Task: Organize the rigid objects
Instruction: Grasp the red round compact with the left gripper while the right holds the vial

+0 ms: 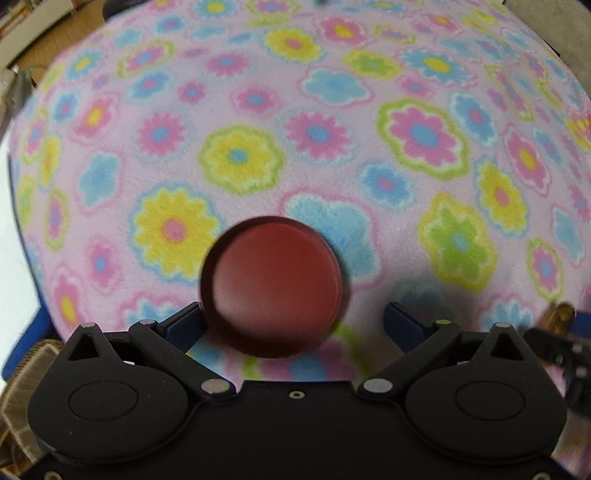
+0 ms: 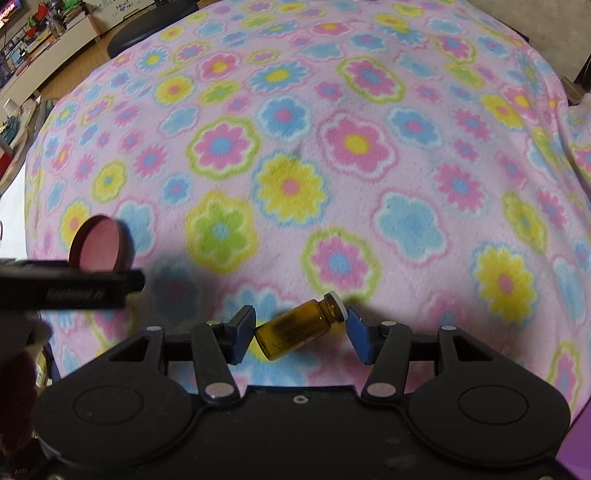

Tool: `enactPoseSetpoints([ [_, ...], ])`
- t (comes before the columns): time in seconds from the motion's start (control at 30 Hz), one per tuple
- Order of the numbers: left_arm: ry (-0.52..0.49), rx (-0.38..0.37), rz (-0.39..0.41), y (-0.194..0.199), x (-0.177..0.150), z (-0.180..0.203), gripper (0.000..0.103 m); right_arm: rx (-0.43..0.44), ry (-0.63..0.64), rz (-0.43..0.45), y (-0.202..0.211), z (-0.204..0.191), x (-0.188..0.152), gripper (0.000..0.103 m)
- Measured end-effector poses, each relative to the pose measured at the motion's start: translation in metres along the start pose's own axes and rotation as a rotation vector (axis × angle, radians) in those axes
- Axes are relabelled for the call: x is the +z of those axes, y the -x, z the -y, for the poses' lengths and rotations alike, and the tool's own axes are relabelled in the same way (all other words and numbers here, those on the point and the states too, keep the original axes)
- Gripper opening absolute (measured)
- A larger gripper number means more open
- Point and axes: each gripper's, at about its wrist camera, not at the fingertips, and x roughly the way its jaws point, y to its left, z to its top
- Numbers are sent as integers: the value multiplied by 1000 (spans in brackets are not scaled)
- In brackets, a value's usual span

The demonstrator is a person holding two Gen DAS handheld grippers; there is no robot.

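Note:
A dark red round lid [image 1: 275, 286] sits between the fingers of my left gripper [image 1: 295, 325], above the flowered blanket [image 1: 295, 129]. It touches the left pad [image 1: 184, 326]; the right pad [image 1: 402, 326] stands clear of it, so the jaws are open. The lid also shows in the right wrist view [image 2: 101, 243], next to the left gripper's body [image 2: 70, 284]. My right gripper [image 2: 301, 334] is shut on a small amber glass vial [image 2: 301, 328] with a white rim, held tilted between the blue pads. The vial's end shows at the far right of the left wrist view [image 1: 559, 314].
The pink flowered blanket [image 2: 332, 147] covers the whole table. A dark round stool [image 2: 147, 33] stands beyond the far edge. Shelves with clutter [image 2: 33, 33] line the wall at the far left. Woven material [image 1: 22, 380] sits at lower left.

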Motion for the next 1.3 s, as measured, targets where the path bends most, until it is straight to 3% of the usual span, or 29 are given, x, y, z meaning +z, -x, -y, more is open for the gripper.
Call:
enactPoseSetpoints([
  [0.03,-1,11,14,-1,-1,0,94,-1,4,-4,-1,-2,-2,54],
  [0.1,-27,36,42,4,-6,2,76,-2,4,-15,-2,-5,-5,54],
  [0.17,-45,25,52,13,-9,1,66,4,8,-25,-3,-9,-8,54],
  [0.27,24,-38,38,26,-11,-18,66,17,14,-30,-1,-17,-14,54],
  [0.43,62,25,72,53,-31,-43,65,48,37,-25,7,-42,-19,54],
  [0.5,100,0,68,66,-40,-58,31,60,55,-22,11,-57,-20,54],
  [0.6,189,-24,65,82,-53,-89,32,83,102,-15,17,-89,-22,54],
  [0.7,221,30,75,84,-58,-115,31,111,137,-9,22,-126,-22,54],
  [0.8,239,-69,52,67,-51,-131,38,129,162,-6,24,-154,-19,54],
  [0.9,224,-69,22,43,-48,-121,48,121,145,-5,28,-157,-21,54],
  [1.03,189,-33,-25,19,-53,-108,51,111,116,4,30,-135,-24,54],
  [1.13,196,-53,-1,32,-52,-111,50,94,118,23,33,-126,-23,54],
  [1.2,222,-58,13,40,-53,-121,33,107,125,29,32,-127,-21,54],
  [1.3,249,-51,20,47,-55,-140,32,154,140,19,26,-139,-19,54],
])
